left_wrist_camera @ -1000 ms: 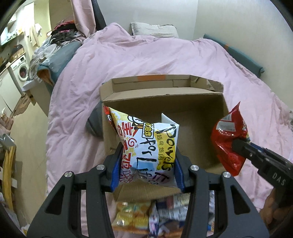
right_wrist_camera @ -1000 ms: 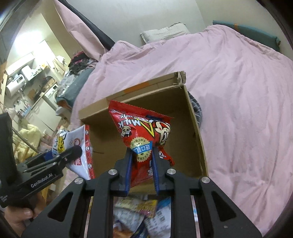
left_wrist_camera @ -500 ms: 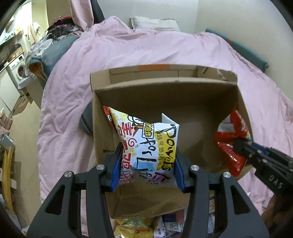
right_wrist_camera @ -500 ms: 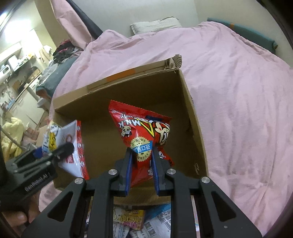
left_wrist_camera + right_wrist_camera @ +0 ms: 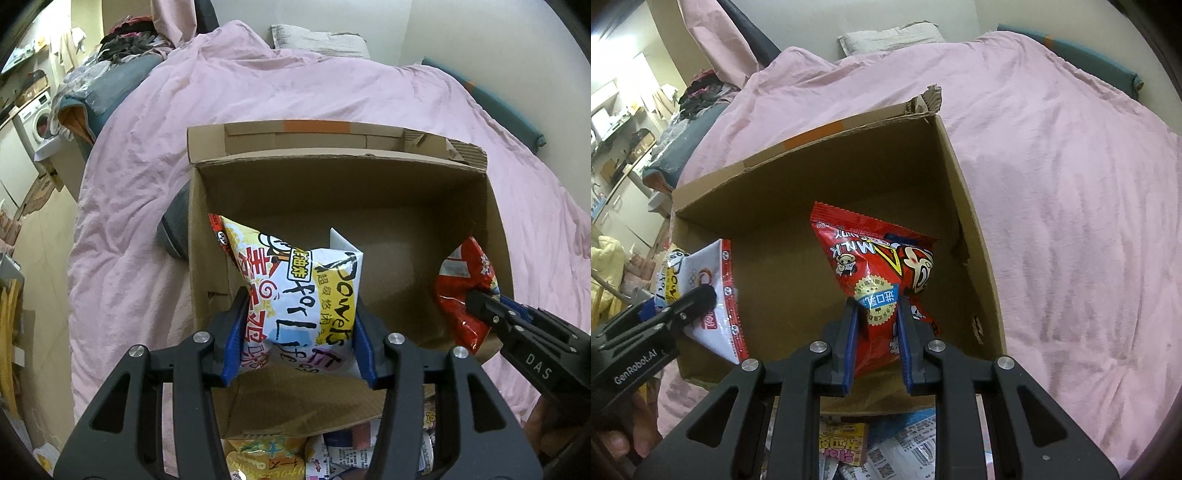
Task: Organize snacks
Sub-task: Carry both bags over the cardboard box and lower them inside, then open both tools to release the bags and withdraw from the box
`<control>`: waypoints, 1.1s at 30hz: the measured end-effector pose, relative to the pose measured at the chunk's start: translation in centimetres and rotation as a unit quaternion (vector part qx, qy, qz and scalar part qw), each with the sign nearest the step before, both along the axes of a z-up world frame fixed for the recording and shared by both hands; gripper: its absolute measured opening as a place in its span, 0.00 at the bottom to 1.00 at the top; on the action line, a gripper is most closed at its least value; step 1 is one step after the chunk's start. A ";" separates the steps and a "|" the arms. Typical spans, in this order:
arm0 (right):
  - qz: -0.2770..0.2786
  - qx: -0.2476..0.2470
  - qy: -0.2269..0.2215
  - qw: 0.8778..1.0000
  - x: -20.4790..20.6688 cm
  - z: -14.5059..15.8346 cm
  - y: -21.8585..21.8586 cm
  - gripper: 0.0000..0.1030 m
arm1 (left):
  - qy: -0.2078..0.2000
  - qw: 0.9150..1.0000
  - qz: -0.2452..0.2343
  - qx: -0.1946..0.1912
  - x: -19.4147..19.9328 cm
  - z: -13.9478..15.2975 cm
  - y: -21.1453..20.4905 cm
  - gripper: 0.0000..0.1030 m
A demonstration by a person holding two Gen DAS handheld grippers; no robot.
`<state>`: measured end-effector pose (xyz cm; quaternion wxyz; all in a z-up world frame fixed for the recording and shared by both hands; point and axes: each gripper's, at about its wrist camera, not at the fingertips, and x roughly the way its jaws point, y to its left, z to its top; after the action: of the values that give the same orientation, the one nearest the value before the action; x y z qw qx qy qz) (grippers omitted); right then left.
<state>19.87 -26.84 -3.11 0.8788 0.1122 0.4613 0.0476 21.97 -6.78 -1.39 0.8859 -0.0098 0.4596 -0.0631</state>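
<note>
An open cardboard box lies on the pink bed. My left gripper holds a white and yellow snack bag over the box's left half; its jaws are opening, with the pads still against the bag's sides. My right gripper is shut on a red milk-candy bag inside the box near its right wall. In the left wrist view the right gripper and red bag show at the right. The right wrist view has the left gripper and the white bag at its left.
A pink duvet covers the bed around the box. Several loose snack packets lie just in front of the box's near wall. A grey object lies against the box's left side. Furniture and piled clothes line the bed's left.
Both grippers have sunk with their bags from above the box's rim to inside it. The box now fills more of each view.
</note>
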 end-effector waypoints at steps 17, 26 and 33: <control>-0.002 0.013 0.024 1.000 0.6 -0.7 0.1 0.22 | -0.001 1.000 0.012 -0.007 -0.2 0.3 0.4 0.81; 0.011 0.080 0.012 0.997 0.5 -0.2 -0.2 0.74 | -0.011 1.000 0.018 -0.004 -0.4 0.8 0.7 0.85; -0.006 0.087 -0.007 0.996 0.1 0.5 -0.8 0.84 | -0.018 1.000 0.020 0.001 -0.7 1.1 0.7 0.85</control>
<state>20.00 -27.63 -2.59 0.8692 0.1911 0.4483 0.0832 21.25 -6.05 -0.24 0.8948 -0.0170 0.4437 -0.0454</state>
